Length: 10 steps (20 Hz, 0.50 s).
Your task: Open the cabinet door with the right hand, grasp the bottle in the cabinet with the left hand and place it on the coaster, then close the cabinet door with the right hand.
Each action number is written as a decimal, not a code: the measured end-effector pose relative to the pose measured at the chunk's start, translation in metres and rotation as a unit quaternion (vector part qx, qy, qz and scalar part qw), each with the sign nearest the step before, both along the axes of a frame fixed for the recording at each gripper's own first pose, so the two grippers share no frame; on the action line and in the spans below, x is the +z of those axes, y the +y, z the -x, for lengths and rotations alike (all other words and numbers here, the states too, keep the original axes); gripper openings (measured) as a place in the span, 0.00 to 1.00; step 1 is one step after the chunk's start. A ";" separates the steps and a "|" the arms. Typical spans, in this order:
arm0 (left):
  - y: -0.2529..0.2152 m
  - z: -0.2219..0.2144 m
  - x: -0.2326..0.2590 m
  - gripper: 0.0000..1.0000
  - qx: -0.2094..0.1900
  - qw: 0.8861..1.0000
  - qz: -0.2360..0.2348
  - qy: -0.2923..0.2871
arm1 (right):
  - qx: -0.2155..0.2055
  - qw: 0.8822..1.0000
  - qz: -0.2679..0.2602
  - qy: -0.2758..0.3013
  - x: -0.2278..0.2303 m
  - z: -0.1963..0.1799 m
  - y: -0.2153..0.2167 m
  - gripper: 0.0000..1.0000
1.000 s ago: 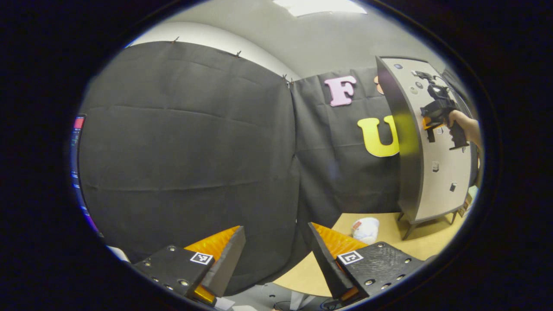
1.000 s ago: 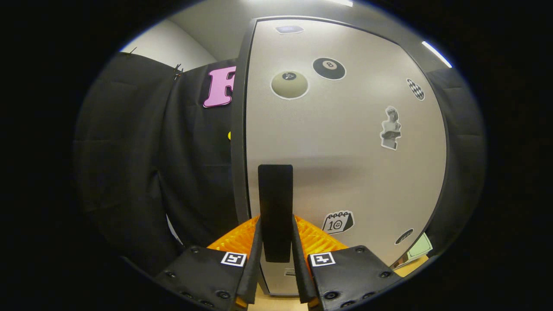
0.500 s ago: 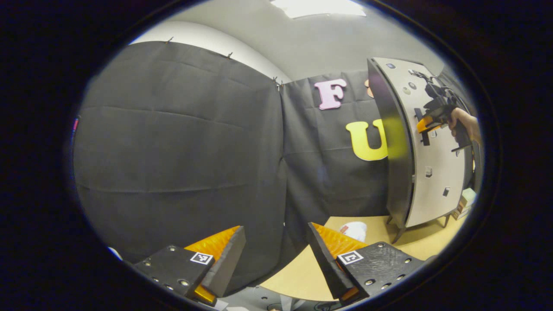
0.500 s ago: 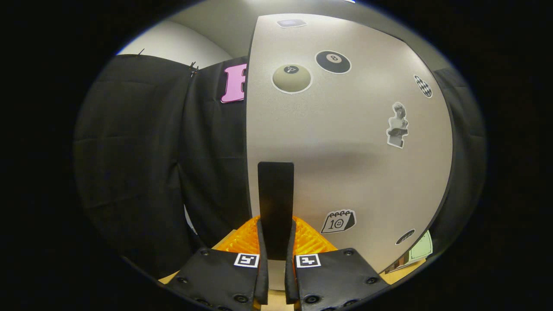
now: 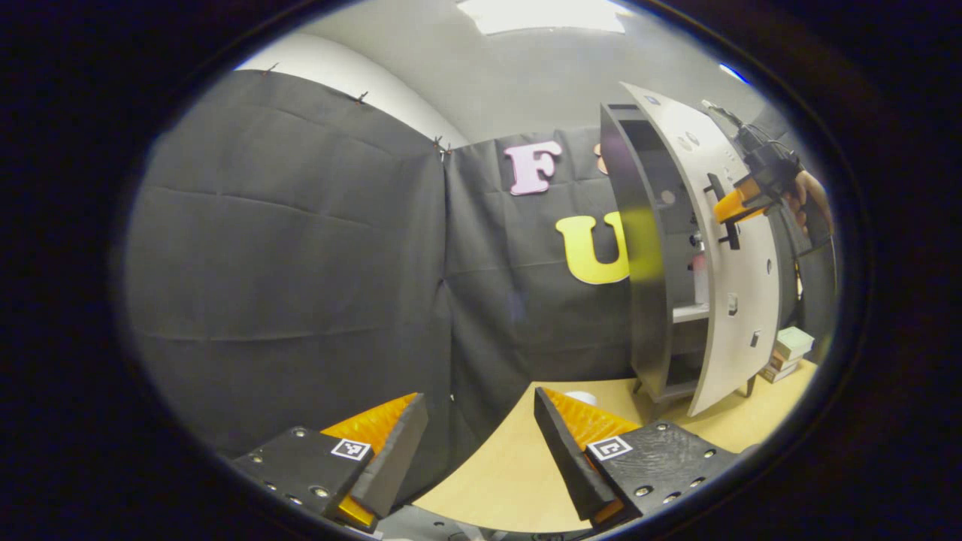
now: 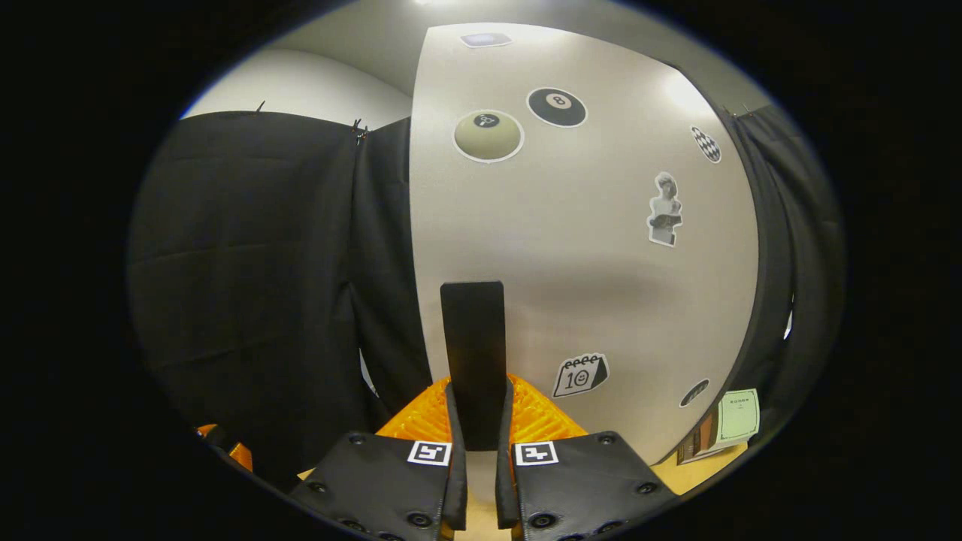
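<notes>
The dark cabinet [image 5: 646,248] stands on the wooden table at the right of the left gripper view. Its pale stickered door [image 5: 740,248] hangs partly open. On an inner shelf [image 5: 690,312] a pinkish bottle [image 5: 699,274] peeks out from behind the door's edge. My right gripper [image 5: 733,207], held by a hand [image 5: 812,199], grips the door's black handle [image 5: 725,218]. In the right gripper view, my right gripper [image 6: 478,387] is shut on the upright black handle [image 6: 473,338] against the door [image 6: 601,248]. My left gripper [image 5: 479,398] hangs open and empty, well short of the cabinet.
The wooden table [image 5: 511,466] stretches from my left gripper to the cabinet. A small white object [image 5: 582,396] lies on it, mostly hidden behind one finger. Stacked books [image 5: 785,349] sit right of the cabinet, with a green paper [image 6: 735,417] past the door's lower edge.
The door has swung outward with my right gripper shut on its handle, exposing the shelves and the bottle. The left gripper view has turned toward the cabinet.
</notes>
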State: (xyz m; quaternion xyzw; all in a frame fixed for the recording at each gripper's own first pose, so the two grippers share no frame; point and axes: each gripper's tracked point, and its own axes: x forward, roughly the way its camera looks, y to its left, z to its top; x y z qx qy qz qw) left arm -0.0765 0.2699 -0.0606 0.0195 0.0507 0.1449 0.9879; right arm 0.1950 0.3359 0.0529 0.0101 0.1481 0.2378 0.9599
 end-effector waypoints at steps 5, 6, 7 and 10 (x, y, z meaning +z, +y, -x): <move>-0.040 -0.041 -0.003 0.87 -0.055 0.998 0.004 0.003 | 0.011 1.000 -0.014 -0.001 0.002 0.003 -0.008 0.17; -0.050 -0.045 -0.003 0.87 -0.062 0.998 0.003 0.001 | 0.016 1.000 -0.016 -0.003 0.002 0.004 -0.010 0.17; -0.063 -0.051 -0.001 0.87 -0.070 0.997 0.007 -0.001 | 0.022 1.000 -0.019 -0.003 0.003 0.004 -0.013 0.17; -0.114 -0.069 -0.002 0.87 -0.104 0.994 0.016 0.000 | 0.044 0.999 -0.030 0.004 0.003 0.001 -0.018 0.15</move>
